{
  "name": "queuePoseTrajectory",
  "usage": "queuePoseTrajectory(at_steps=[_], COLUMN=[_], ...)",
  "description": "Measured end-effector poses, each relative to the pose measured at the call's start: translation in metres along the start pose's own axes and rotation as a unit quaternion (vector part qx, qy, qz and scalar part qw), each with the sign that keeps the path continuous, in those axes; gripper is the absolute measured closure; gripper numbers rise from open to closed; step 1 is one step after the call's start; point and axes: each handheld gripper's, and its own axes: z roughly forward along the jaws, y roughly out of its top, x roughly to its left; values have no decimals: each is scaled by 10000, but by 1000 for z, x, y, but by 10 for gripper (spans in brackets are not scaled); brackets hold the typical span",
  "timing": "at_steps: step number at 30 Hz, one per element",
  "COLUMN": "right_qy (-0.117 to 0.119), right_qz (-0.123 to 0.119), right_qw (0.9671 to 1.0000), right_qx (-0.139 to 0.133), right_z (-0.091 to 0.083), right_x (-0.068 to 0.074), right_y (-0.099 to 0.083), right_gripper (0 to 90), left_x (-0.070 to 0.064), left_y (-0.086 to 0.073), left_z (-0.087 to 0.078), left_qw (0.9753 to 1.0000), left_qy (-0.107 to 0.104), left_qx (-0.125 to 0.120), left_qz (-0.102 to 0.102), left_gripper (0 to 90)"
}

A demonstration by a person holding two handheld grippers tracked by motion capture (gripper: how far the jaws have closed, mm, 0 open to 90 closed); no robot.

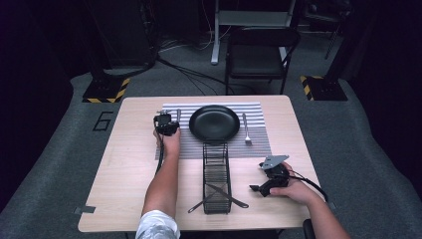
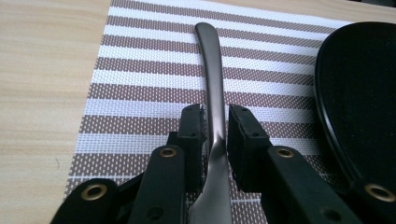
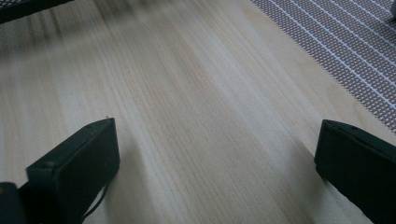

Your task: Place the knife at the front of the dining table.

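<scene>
Worktop (image 1: 129,164): pale wood, carrying a place setting in progress.

Placemat (image 1: 259,112): striped, laid at the far middle of the worktop as the base for the setting.

Plate (image 1: 214,123): black, round, centred on the placemat so that cutlery can flank it.

Wire rack (image 1: 216,172): black, upright, on bare wood just nearer the person than the plate; it looks to be the cutlery store. Two dark utensils (image 1: 226,195) lie crossed at its near end, their kind unclear.

Left tongs (image 1: 166,124): over the placemat's left part, beside the plate, jaws narrow, one each side of the knife's neck. Whether they press or have just slackened cannot be told.

Right tongs (image 1: 255,188): low over bare wood right of the rack, jaws wide and holding nothing, probably waiting their turn.

Fork (image 1: 246,128): on the placemat right of the plate, tines toward the person.

Knife (image 2: 214,88): dark metal, on the placemat left of the plate, handle pointing away, evidently set parallel to the fork.
</scene>
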Motion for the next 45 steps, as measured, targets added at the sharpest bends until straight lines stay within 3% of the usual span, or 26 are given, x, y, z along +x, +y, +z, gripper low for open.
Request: queuePoseTrajectory(at_steps=[6, 12, 22, 24, 37, 45], right_qy=[0, 13, -11, -9, -9, -11], right_qz=[1, -50, 14, 7, 3, 8], right_qw=[10000, 10000, 10000, 10000, 10000, 10000], right_qx=[-1, 15, -2, -1, 1, 0], right_z=[0, 0, 0, 0, 0, 0], right_x=[0, -1, 0, 0, 0, 0], right_y=[0, 0, 0, 0, 0, 0], right_gripper=[0, 0, 0, 0, 0, 0], left_x=[5, 14, 26, 27, 25, 19], left_y=[0, -4, -6, -6, -3, -10], left_z=[-11, -26, -62, -71, -117, -142], left_qw=[9998, 9987, 9976, 9972, 9924, 9857], left_qy=[-199, -487, -678, -726, -1027, -1221], left_qx=[-50, 119, 136, 47, 38, 122], left_qz=[-78, -133, 102, 171, 679, 1153], left_gripper=[681, 570, 521, 516, 490, 481])
